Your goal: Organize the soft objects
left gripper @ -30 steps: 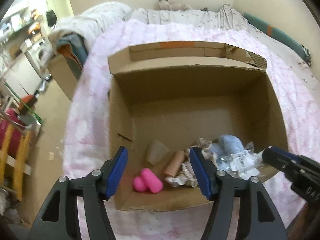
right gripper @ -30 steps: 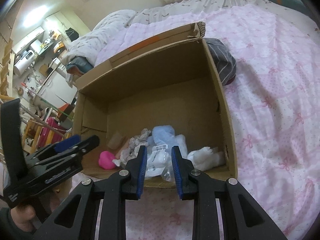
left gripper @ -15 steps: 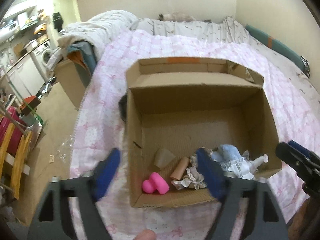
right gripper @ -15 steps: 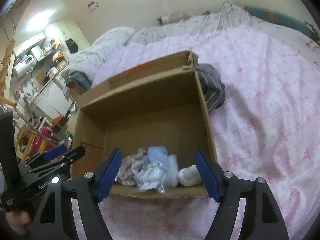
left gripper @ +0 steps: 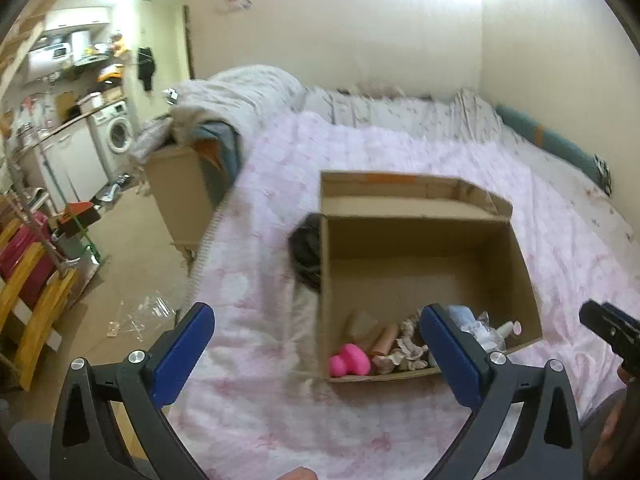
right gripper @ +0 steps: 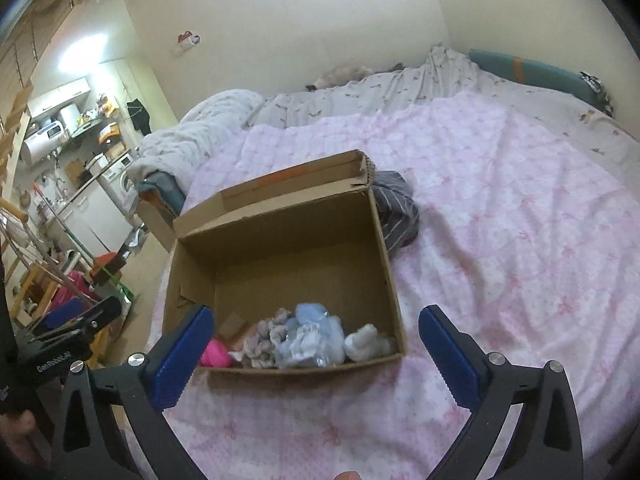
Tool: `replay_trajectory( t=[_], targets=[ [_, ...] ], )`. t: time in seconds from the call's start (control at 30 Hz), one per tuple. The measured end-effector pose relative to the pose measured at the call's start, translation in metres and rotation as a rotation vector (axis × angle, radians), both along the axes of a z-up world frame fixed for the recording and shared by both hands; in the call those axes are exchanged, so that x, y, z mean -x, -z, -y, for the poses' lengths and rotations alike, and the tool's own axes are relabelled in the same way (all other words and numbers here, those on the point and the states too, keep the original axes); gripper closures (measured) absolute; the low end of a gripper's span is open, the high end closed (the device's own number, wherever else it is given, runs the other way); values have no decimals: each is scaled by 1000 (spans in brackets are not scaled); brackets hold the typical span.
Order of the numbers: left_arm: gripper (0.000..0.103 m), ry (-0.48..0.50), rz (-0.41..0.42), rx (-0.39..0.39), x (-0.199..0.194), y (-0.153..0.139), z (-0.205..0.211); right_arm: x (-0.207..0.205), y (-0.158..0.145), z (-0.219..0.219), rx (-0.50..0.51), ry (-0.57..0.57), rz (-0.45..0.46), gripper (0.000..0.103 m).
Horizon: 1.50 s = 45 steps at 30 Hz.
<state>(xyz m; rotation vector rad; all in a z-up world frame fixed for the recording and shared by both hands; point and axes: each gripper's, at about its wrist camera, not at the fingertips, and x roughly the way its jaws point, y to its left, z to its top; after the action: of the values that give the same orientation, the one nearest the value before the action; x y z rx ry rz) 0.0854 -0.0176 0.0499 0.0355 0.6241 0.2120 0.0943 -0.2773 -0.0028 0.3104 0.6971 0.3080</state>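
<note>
Left gripper [left gripper: 318, 344] with blue pads: jaws spread wide, holding nothing, above the near edge of the bed. Right gripper [right gripper: 316, 344]: same, jaws wide, nothing held.

Open brown cardboard box [right gripper: 384, 240] sits on the pink bow-print quilt [right gripper: 520, 240], flaps up on the far side. Soft objects are bunched along the box's near wall: bright pink rounded plush [left gripper: 349, 364] at near left, then beige frilly fabric [left gripper: 408, 350], light blue cloth with clear plastic wrap [right gripper: 310, 334], white fluffy item [right gripper: 366, 342] at near right.

Dark grey striped cloth [right gripper: 394, 208] lies on the quilt against the box's right wall.

Far side: grey patterned bedding [right gripper: 360, 92] heaped near the cream wall. Left of the bed: tan floor, white washing machine [left gripper: 118, 136], cluttered kitchen shelves, yellow wooden frame [left gripper: 28, 292].
</note>
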Motion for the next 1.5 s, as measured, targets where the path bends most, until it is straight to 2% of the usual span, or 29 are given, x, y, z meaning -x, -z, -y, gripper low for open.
replay_trajectory(
  t=[0.1,0.3,0.4,0.7,0.73,0.87,1.0,1.2,1.5],
  targets=[
    [1,-5,15,15,18,-5,-8,15,-5,1,17,0,14,0],
    [0,14,25,53,47,1,-11,46,-17,-17,139,-21,86,0],
    [0,27,20,22,55,11,-4,55,-13,-23,168,-29,97,0],
    [0,41,-83,128,36,39,-9,53,12,-38,206,-35,58,0],
    [0,40,-94,128,34,42,-8,52,13,-39,210,-33,60,0],
    [0,46,-84,43,33,45,3,51,16,-38,197,-20,47,0],
    [0,84,-60,41,38,44,9,48,17,-36,188,-8,36,0],
    [0,74,-71,63,35,45,5,48,17,-34,185,-3,37,0],
    [0,76,-67,55,35,44,3,49,17,-34,186,-3,38,0]
  ],
)
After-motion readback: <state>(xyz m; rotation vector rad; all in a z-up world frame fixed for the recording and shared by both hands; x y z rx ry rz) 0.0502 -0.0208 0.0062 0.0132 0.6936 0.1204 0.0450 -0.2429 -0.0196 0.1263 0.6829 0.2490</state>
